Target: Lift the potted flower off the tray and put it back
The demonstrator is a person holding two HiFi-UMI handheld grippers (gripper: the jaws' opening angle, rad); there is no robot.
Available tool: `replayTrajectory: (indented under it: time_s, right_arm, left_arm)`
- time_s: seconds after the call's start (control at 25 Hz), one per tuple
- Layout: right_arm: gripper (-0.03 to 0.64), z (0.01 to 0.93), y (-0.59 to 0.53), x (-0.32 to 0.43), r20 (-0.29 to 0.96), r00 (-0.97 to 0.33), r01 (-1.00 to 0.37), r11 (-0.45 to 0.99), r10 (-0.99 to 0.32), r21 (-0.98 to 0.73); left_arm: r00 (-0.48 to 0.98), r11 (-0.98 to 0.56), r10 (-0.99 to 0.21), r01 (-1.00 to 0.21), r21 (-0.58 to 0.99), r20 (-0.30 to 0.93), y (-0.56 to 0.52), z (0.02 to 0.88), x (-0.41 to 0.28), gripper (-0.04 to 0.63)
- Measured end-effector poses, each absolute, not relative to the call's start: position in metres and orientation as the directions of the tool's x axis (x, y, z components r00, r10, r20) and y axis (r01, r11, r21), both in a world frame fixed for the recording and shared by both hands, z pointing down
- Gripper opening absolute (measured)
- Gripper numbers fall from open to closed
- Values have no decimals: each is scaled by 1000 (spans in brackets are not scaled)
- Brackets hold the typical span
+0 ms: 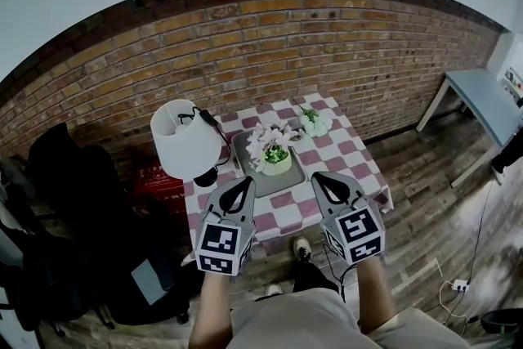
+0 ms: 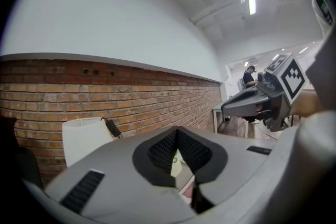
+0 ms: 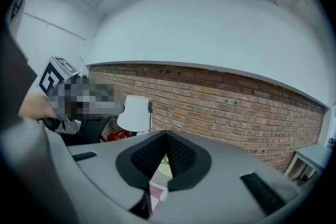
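Observation:
The potted flower, pink-white blooms in a cream pot, stands on the grey tray on a small table with a red-and-white checked cloth. Both grippers hover at the table's near edge, short of the tray. The left gripper is shut and holds nothing. The right gripper is likewise shut and empty. In the left gripper view the jaws meet at their tips, and a sliver of the pot shows below them. In the right gripper view the shut jaws frame the pot the same way.
A white lamp shade with a black cable stands at the table's left, close to the tray. A small white flower bunch lies at the far right corner. A brick wall runs behind. A black chair is on the left, a pale side table on the right.

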State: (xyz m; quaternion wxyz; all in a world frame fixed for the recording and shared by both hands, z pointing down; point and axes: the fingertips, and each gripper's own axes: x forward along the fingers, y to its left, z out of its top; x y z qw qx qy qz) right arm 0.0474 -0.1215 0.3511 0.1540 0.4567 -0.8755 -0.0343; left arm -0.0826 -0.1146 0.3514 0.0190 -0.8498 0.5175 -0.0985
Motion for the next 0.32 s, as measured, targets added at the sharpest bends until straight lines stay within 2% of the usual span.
replayTrajectory:
  time_s: [0.32]
  right_arm:
    - [12,352,-125,63,239,-527,-795,572,-816,202]
  left_arm:
    - [459,-477,-878,-866,-151,138,-113,351,-69,31]
